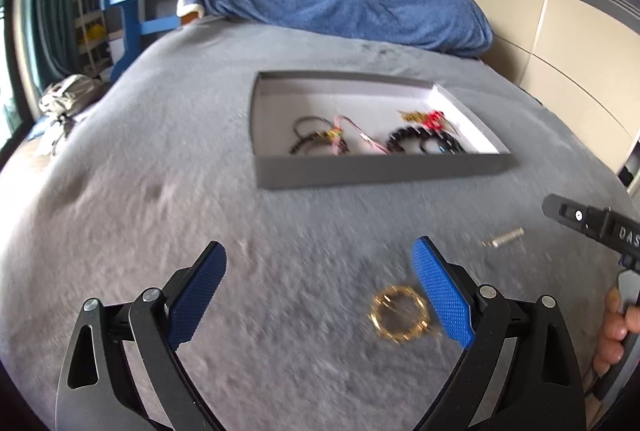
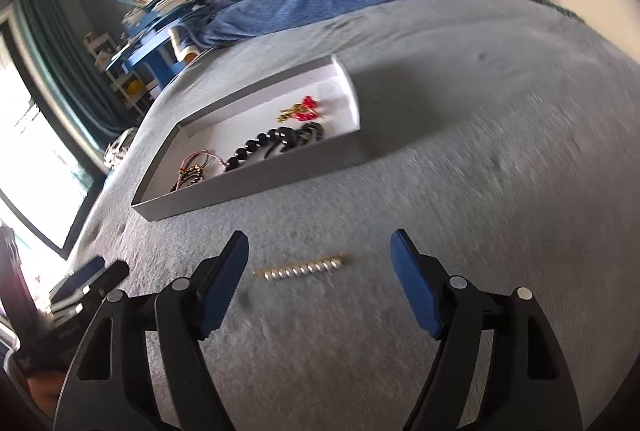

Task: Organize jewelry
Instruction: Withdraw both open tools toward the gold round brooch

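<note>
Gold bracelet (image 1: 400, 313) beside left gripper (image 1: 318, 295) right finger, untouched.

gold ring bracelet (image 1: 400, 314) flat on grey blanket, pearl bar clip (image 2: 301, 269) flat nearby, grey tray (image 1: 380, 173) beyond holding black bead bracelets (image 1: 424, 139), cord bracelets (image 1: 320, 139), red-gold earrings (image 1: 424, 118)

Daylit, motion-blurred — fisheye-warped, window (image 2: 24, 135) glare
</note>
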`<state>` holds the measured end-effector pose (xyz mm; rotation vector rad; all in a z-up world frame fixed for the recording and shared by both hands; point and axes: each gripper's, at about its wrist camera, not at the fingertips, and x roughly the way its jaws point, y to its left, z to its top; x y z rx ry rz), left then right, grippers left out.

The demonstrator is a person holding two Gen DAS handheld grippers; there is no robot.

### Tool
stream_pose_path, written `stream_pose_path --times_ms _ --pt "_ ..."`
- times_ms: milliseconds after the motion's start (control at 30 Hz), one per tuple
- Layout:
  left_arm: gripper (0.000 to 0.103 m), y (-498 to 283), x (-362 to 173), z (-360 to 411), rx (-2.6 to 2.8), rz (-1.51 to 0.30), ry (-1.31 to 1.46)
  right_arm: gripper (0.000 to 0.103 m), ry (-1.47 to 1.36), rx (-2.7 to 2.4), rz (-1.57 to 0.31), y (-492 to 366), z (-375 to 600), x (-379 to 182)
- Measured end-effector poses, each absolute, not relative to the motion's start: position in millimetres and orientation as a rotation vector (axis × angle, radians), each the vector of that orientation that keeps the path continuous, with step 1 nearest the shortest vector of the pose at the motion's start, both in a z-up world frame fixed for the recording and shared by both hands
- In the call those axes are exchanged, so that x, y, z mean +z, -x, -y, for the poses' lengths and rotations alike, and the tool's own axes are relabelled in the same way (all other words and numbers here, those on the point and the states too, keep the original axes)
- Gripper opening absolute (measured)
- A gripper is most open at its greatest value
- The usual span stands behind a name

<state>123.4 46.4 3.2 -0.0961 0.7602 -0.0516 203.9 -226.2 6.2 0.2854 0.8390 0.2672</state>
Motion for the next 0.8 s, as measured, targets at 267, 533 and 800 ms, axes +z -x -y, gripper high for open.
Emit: stream_pose_path --times_ms 267,533,800 --pt "0.093 -115 -10 -12 -0.163 -0.825 0.009 0.073 -0.305 0.202 -0.886 -181 236 -7" --pt "0.063 -117 -21 -1 -0.179 -0.876 -0.037 0.073 -0.248 0.201 -0.92 -180 225 -15" --pt "0.05 -116 -25 3 -0.191 -0.888 -0.06 0.073 -0.188 0.317 -0.962 -188 196 -22"
